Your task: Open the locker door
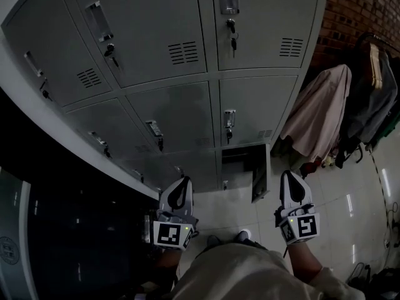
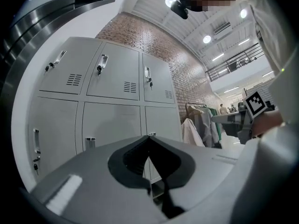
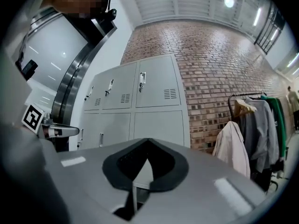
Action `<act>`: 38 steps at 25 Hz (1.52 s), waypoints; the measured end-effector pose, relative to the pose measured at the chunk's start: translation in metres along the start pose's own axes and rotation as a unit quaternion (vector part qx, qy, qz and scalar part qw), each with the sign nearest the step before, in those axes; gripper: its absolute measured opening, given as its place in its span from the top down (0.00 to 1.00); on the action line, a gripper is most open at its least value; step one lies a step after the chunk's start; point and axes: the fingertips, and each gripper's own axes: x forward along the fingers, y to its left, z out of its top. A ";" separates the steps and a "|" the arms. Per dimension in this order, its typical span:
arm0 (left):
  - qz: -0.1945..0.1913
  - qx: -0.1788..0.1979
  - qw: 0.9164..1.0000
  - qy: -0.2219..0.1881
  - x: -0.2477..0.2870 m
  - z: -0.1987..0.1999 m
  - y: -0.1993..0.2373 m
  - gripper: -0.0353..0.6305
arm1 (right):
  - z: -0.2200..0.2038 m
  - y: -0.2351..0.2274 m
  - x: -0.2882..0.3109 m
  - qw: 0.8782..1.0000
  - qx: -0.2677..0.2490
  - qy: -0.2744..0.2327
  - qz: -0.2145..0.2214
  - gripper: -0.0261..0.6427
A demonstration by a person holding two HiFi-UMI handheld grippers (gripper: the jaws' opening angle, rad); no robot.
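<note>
A bank of grey metal lockers (image 1: 169, 49) fills the head view, each door with a handle and a key. The bottom-right compartment (image 1: 237, 161) stands open, its door (image 1: 259, 179) swung out towards me. My left gripper (image 1: 183, 181) hangs below the bottom row, left of that opening, jaws together and empty. My right gripper (image 1: 289, 175) hovers just right of the open door, also shut with nothing in it. In the left gripper view the gripper (image 2: 149, 136) points at the lower lockers (image 2: 112, 122). The right gripper (image 3: 147, 140) faces the locker bank (image 3: 140, 106) too.
A clothes rack (image 1: 369, 49) with a pale coat (image 1: 322, 114) and darker jackets stands right of the lockers against a brick wall (image 1: 356, 5). A dark curved panel (image 1: 69, 230) lies to the left. The floor (image 1: 337, 199) is glossy white tile.
</note>
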 end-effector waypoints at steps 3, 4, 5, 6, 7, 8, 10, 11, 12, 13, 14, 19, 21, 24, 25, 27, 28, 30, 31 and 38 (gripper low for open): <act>-0.009 0.002 1.000 -0.006 -0.008 -0.001 0.000 0.94 | 0.000 0.009 -0.002 1.000 0.006 -0.008 0.002 0.96; -0.014 0.004 1.000 -0.008 -0.012 -0.001 0.000 0.94 | 0.000 0.013 -0.002 1.000 0.007 -0.012 0.004 0.96; -0.018 0.008 1.000 -0.007 -0.015 -0.003 0.000 0.93 | -0.003 0.018 -0.003 1.000 0.003 -0.003 0.008 0.96; -0.021 0.013 1.000 -0.006 -0.017 -0.005 0.000 0.91 | -0.008 0.023 -0.004 1.000 -0.004 0.010 0.012 0.96; -0.023 0.016 1.000 -0.004 -0.019 -0.008 0.001 0.91 | -0.012 0.028 -0.004 1.000 -0.011 0.018 0.017 0.96; -0.025 0.015 1.000 -0.003 -0.020 -0.012 0.002 0.91 | -0.014 0.033 -0.003 0.999 -0.015 0.022 0.021 0.96; -0.030 0.003 1.000 0.002 -0.023 -0.021 0.004 0.91 | -0.018 0.043 -0.003 0.999 -0.016 0.024 0.023 0.96; -0.033 -0.002 0.999 0.007 -0.025 -0.026 0.005 0.91 | -0.021 0.048 -0.003 0.999 -0.018 0.026 0.023 0.96; -0.037 -0.005 0.999 0.012 -0.026 -0.033 0.005 0.91 | -0.024 0.052 -0.004 0.999 -0.022 0.030 0.022 0.96; -0.043 -0.009 0.999 0.015 -0.027 -0.039 0.005 0.91 | -0.029 0.055 -0.004 0.999 -0.027 0.036 0.022 0.96; -0.049 -0.014 0.999 0.017 -0.026 -0.044 0.004 0.91 | -0.033 0.059 -0.005 0.998 -0.032 0.043 0.021 0.96; -0.067 -0.030 0.996 0.044 -0.031 -0.057 -0.004 0.91 | -0.041 0.064 -0.012 0.999 -0.023 0.026 -0.001 0.96; -0.069 -0.044 0.993 0.080 -0.042 -0.049 -0.013 0.91 | -0.021 0.068 -0.017 1.000 -0.006 -0.013 -0.009 0.96; -0.057 -0.051 0.993 0.095 -0.060 -0.025 -0.017 0.91 | 0.000 0.075 -0.028 1.000 -0.009 -0.025 0.000 0.96; -0.052 -0.038 0.996 0.069 -0.066 -0.015 -0.017 0.91 | 0.008 0.079 -0.035 1.000 -0.009 -0.028 0.005 0.96; -0.045 -0.009 0.999 0.011 -0.078 0.008 -0.021 0.91 | 0.028 0.087 -0.052 0.999 -0.013 -0.038 0.013 0.96; -0.045 0.000 0.999 -0.001 -0.084 0.020 -0.025 0.91 | 0.039 0.091 -0.061 0.999 -0.016 -0.044 0.015 0.96; -0.047 0.012 0.999 -0.006 -0.100 0.041 -0.041 0.91 | 0.057 0.098 -0.081 0.998 -0.023 -0.053 0.017 0.96; -0.047 0.015 0.999 -0.004 -0.109 0.048 -0.051 0.91 | 0.063 0.101 -0.093 0.998 -0.025 -0.057 0.019 0.96; -0.044 0.010 0.999 0.006 -0.188 0.085 -0.158 0.91 | 0.086 0.117 -0.220 0.997 -0.011 -0.072 0.041 0.96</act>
